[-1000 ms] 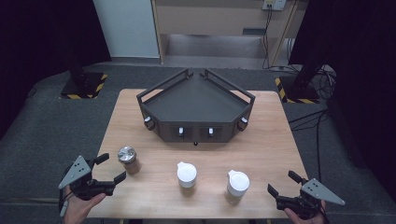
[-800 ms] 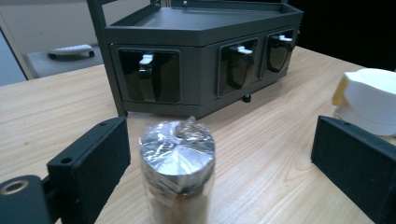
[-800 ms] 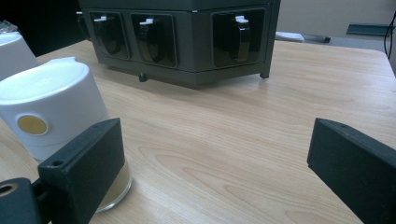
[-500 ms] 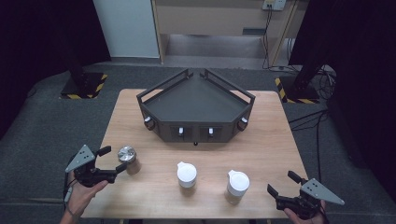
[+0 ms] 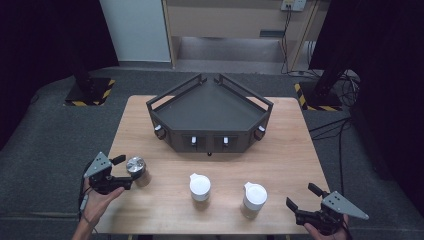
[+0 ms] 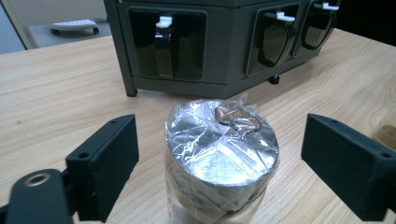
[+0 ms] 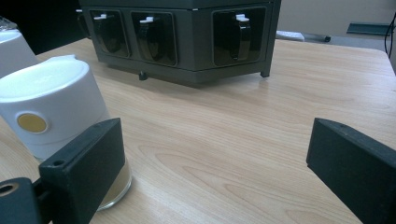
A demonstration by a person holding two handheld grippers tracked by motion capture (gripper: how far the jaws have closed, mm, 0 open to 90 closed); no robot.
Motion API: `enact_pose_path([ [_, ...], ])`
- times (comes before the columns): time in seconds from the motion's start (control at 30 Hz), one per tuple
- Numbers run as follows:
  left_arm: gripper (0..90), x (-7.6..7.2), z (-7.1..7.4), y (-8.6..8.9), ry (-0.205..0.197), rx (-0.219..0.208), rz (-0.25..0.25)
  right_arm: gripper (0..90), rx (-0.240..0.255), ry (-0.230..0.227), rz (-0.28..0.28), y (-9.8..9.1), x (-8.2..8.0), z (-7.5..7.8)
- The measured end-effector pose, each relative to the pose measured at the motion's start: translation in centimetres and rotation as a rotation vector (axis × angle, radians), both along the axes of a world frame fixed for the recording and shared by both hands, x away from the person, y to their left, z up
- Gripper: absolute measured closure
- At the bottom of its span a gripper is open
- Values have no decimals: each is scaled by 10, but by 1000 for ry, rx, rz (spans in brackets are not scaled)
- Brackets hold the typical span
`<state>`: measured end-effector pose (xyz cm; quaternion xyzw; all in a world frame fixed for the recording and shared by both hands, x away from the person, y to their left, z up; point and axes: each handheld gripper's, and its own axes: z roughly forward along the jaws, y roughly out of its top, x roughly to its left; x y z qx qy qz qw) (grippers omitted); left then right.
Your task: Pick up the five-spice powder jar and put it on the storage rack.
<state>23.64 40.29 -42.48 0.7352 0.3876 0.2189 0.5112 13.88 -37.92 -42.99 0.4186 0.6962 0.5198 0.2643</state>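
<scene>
Straddling the foil-capped jar (image 6: 222, 154), the left tool (image 5: 121, 171) has it dead centre between its jaws — one jaw each side w/ a visible gap both ways, so nothing is pinched yet. Jaws have just been closing in on the jar but are not touching it. The jar stands upright, long axis vertical, at the bench's (image 5: 280, 160) near-left corner, w/ the dark rack (image 5: 210, 117) beyond. Left hand is plainly the nearer one. The right tool (image 5: 303, 205) sits spread and empty at the near-right corner — just beside a white-lidded jar (image 7: 51, 109), well apart from the foil one.
</scene>
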Motion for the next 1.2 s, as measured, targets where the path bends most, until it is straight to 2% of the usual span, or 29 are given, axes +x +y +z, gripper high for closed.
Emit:
enact_pose_path([
  [0.3,206,9,-9,-5,1,9,-19,44,-3,1,-1,0,0,0],
  [0.33,244,10,-10,-5,-2,9,-19,44,-2,1,-1,0,0,0],
  [0.37,244,10,-11,-6,-2,13,-19,44,-2,1,-1,0,0,0],
  [0.47,330,8,-13,-10,-23,49,-13,44,-2,1,-1,0,0,0],
  [0.7,338,8,-11,-11,-23,50,-12,44,-2,1,0,0,0,0],
  [0.87,338,12,-5,-9,-22,44,-44,44,-3,0,1,0,0,0],
  [0.97,338,16,1,-8,-20,22,-66,44,-3,2,4,0,1,0],
  [1.2,337,27,26,-12,-26,31,-124,44,-3,2,5,0,1,0],
])
